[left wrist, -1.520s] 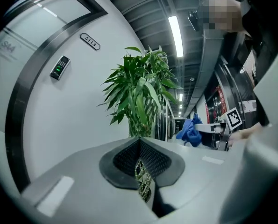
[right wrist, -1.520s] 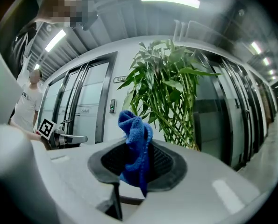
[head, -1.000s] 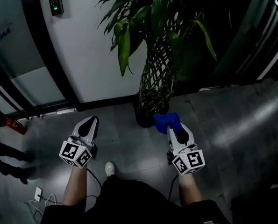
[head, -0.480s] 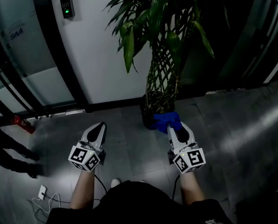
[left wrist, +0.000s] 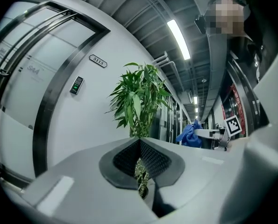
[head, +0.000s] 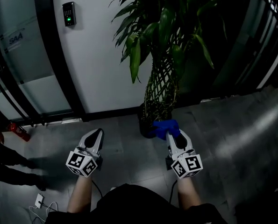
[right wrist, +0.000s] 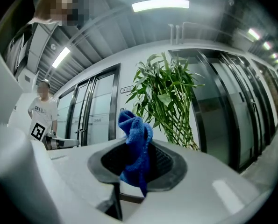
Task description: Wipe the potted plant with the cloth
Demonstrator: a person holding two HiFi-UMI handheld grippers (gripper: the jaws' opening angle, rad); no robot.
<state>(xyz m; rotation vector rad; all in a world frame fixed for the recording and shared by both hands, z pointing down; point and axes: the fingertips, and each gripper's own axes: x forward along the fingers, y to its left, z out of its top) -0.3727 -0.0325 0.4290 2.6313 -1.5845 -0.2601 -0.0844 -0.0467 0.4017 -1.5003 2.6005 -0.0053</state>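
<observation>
Clearly the right gripper (head: 172,135) sits nearer: its jaws are clamped on the blue cloth (head: 165,126), just beside the base of the potted plant (head: 161,73), which rises upright ahead and above. The left gripper (head: 94,138) hangs closed and empty, farther left.

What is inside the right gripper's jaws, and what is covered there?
A blue cloth is pinched in the right gripper. It covers the pads where they close, so their contact cannot be seen.
</observation>
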